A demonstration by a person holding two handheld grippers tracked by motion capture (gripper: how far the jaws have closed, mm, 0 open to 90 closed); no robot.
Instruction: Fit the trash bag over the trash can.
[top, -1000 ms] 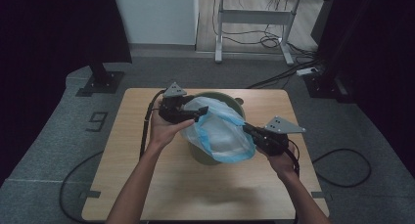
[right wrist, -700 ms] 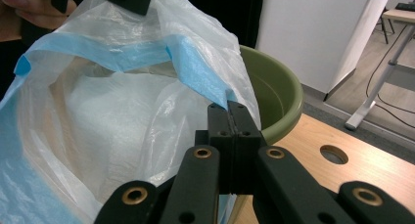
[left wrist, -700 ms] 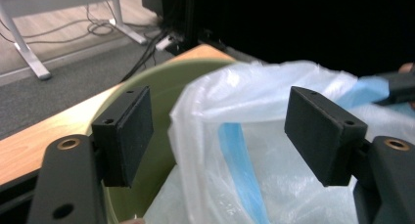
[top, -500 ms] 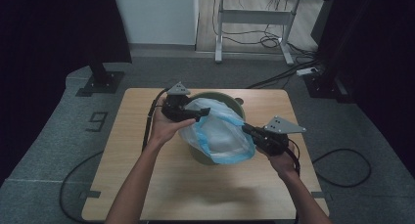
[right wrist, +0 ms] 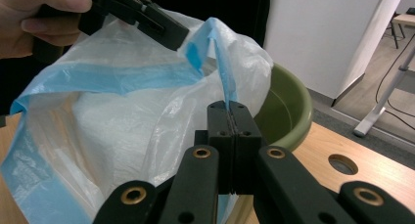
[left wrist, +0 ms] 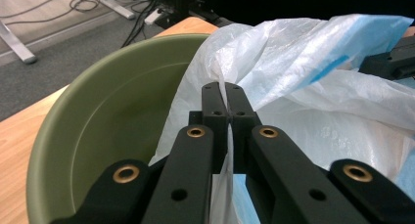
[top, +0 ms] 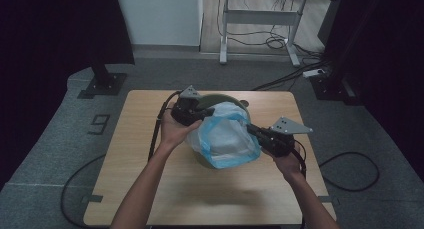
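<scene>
A pale wooden table (top: 150,189) stands on grey carpet in a dim room with dark curtains at the sides and a white wall behind, and the person's forearms come up over its near edge toward the middle. The right gripper (top: 252,130) has its jaws pressed together on the blue-banded rim of a thin white plastic bag (top: 225,139); in the right gripper view the film runs up out of the closed tips (right wrist: 228,106), so this side of the mouth looks pinned to give the other hand something to pull against. Across the bag the left gripper (top: 207,110) has just been closing its jaws, and in the left gripper view a fold of the white film is caught between them (left wrist: 226,94), with the tips meeting on it. Held at two opposite points, the bag's mouth (right wrist: 122,72) stands stretched open and lifted, which I judge is meant to spread it as a liner. The bag sits in and over an olive-green bowl (top: 235,100) at the table's centre, its bare inner wall (left wrist: 112,116) on the left gripper's side. Beyond the table stand a light stand's base (top: 102,84), a metal desk frame (top: 260,19) and loose cables (top: 285,79) on the floor.
</scene>
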